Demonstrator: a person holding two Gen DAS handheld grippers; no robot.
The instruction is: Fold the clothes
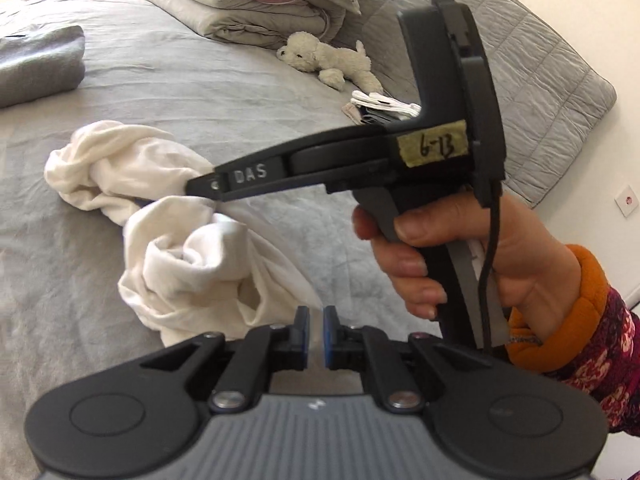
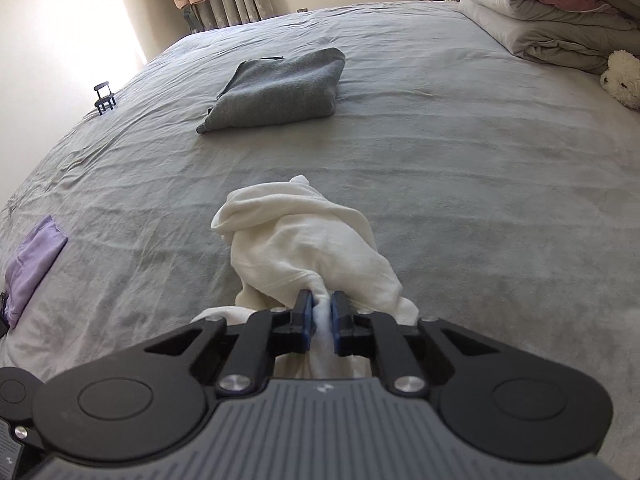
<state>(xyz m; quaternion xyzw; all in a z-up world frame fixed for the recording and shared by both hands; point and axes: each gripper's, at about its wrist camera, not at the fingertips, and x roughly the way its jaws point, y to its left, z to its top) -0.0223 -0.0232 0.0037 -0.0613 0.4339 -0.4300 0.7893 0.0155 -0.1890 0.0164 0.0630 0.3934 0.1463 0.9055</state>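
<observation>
One crumpled white garment (image 2: pixel 304 240) is bunched at lower centre on the grey bedsheet (image 2: pixel 460 184); its fabric is pinched by the right gripper (image 2: pixel 321 306); white cloth is seemingly nipped by the nearly closed left gripper (image 1: pixel 316 316).

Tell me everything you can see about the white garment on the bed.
The white garment is cream-white, soft knit-looking cloth, bunched and twisted, not yet folded. It lies crumpled on the grey bedsheet. The right gripper is shut on a bunched edge, cloth squeezed between its blue pads. The left gripper, nearly closed, sits at the near side of the heap; whether it holds any cloth cannot be told.
</observation>
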